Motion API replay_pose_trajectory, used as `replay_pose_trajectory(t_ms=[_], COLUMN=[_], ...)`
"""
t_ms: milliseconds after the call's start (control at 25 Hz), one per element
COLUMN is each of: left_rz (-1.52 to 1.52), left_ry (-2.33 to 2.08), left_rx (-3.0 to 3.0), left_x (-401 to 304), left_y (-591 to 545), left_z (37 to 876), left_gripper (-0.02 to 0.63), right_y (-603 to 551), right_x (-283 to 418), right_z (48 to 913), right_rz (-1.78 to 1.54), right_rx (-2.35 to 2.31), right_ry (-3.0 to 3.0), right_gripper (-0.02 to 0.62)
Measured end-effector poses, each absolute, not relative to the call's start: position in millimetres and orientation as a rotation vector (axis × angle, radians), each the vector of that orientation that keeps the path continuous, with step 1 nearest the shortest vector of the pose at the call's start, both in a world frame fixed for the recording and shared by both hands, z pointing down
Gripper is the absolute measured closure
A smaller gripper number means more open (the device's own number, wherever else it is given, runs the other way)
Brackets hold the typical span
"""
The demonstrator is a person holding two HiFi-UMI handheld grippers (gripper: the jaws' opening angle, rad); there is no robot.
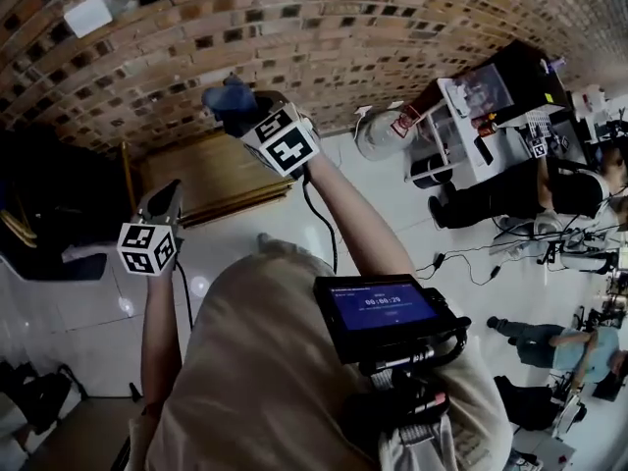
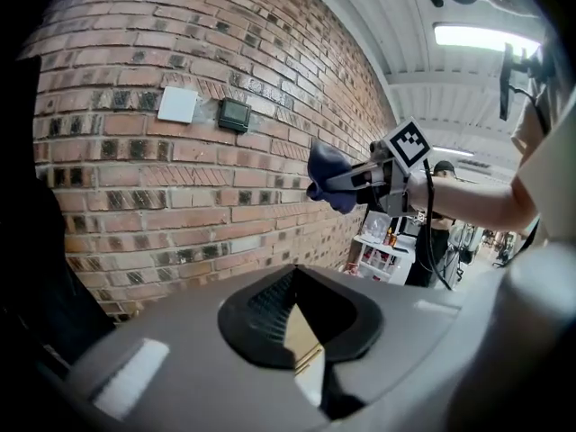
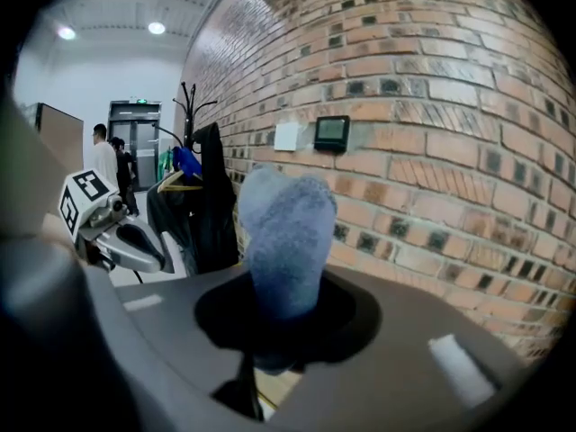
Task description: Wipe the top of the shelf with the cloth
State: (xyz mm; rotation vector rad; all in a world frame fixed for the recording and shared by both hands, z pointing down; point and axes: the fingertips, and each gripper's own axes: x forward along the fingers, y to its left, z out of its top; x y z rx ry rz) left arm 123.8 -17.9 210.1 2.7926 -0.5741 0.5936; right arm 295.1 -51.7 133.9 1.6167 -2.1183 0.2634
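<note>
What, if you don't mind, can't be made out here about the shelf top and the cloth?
- Head view: the right gripper and cloth cover the shelf top's far right corner.
- Both gripper views: each gripper's body hides the shelf top, bar a sliver between the jaws.
- Right gripper view: the cloth's gripped end is sunk in the dark jaw opening.
- Head view: the chest screen has text too small to read.

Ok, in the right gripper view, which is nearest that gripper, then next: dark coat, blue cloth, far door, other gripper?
1. Blue cloth: clamped in its jaws.
2. Left gripper: low left.
3. Dark coat: hanging behind it.
4. Door: far back left.
</note>
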Motion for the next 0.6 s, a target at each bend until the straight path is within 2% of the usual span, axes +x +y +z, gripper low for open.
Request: replay_pose_trajectory(t_ms=[360, 600], left_rz=[0.519, 0.538], left_ry=[-0.637, -0.653], left_rx=[2.76, 2.714], left_x=[151.5, 161.2], left_y=[-27.0, -19.1], left_z=[208.5, 236.3], left_gripper=[0.602, 0.603], right_y=[-48.7, -19.4], right_x=[318.7, 339.8], right_z=[149.9, 194.1], right_rz=[0.349, 0.52], right_rx=[1.579, 1.589], right_ry=[-2.181, -2.208], right_gripper=[0.509, 0.509])
